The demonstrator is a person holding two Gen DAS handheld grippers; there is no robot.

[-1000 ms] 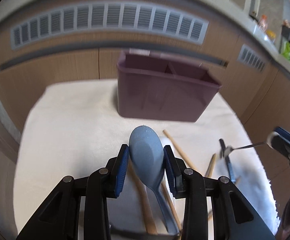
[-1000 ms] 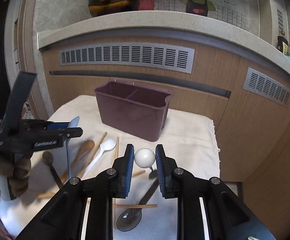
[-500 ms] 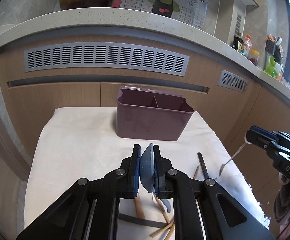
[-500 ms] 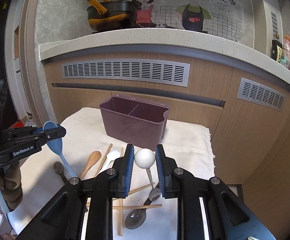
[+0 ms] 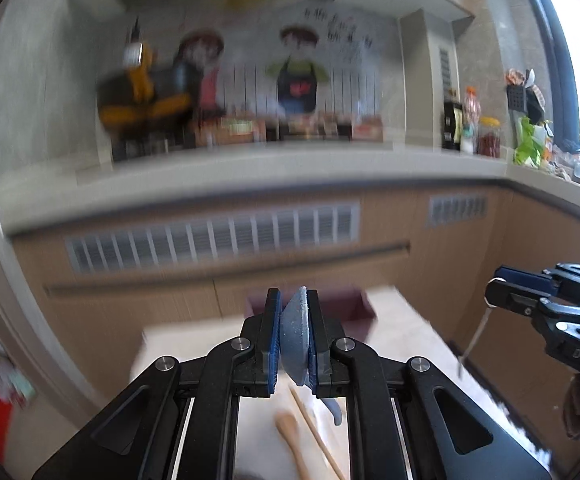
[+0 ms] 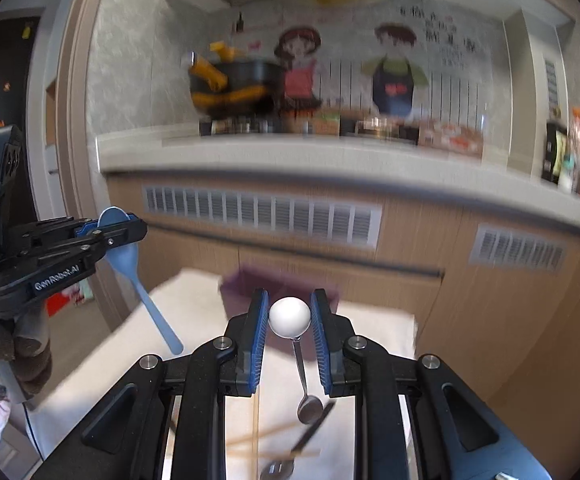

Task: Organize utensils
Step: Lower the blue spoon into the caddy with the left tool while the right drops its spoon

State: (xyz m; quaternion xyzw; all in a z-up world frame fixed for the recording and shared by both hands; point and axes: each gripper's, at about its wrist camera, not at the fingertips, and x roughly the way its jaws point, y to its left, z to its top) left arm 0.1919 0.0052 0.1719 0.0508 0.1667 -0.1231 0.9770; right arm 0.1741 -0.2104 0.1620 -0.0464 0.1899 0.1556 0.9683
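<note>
My left gripper (image 5: 294, 338) is shut on the bowl of a blue plastic spoon (image 5: 296, 344); its handle hangs down toward the cloth. From the right wrist view the same spoon (image 6: 124, 256) hangs from that gripper (image 6: 124, 226) at the left. My right gripper (image 6: 289, 328) is shut on the white ball end of a metal spoon (image 6: 289, 317), whose bowl (image 6: 309, 408) hangs below. The purple utensil box (image 6: 250, 280) stands on the white cloth beyond both grippers, blurred, and partly hidden behind the left fingers (image 5: 346, 304).
Wooden spoon (image 5: 292, 440) and chopstick (image 5: 314, 428) lie on the white cloth (image 5: 194, 344). Chopsticks (image 6: 270, 436), a dark-handled utensil and a fork (image 6: 278, 468) lie under the right gripper. Wooden cabinets with vents and a cluttered counter (image 6: 330, 156) rise behind.
Both grippers have lifted and tilted upward with their spoons; the box and cloth dropped lower in view. The blue spoon stays turned edge-on, as half a second ago.
</note>
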